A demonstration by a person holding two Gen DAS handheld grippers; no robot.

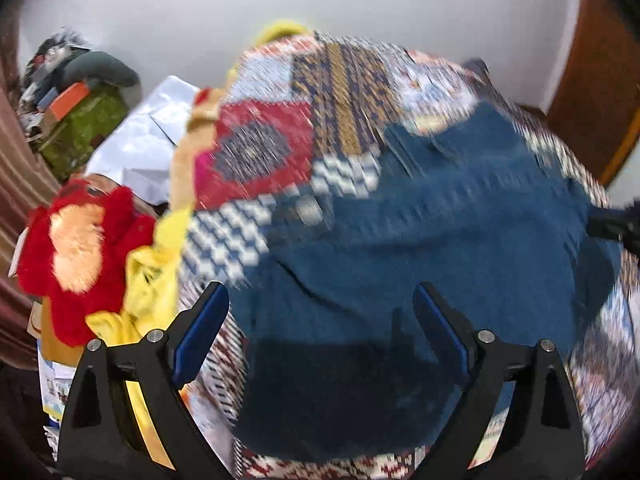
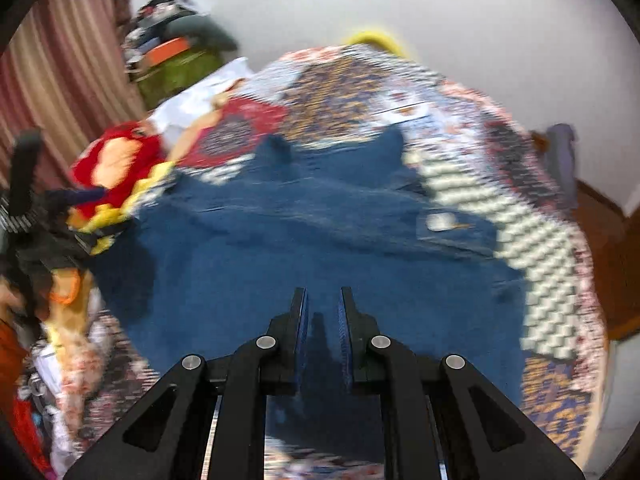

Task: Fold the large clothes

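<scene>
Hovering over jeans (image 1: 460, 240): left claw (image 1: 322, 300) spread, right claw (image 2: 323, 304) seemingly empty

Matt blue denim jeans (image 1: 460, 240)

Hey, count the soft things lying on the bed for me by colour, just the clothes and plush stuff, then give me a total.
Blue: 1, the large blue denim garment spread on the patchwork bedspread.
Red: 1, the red and peach plush toy.
Yellow: 1, the crumpled yellow cloth beside it.
Total: 3. Blur hides finer detail.
</scene>
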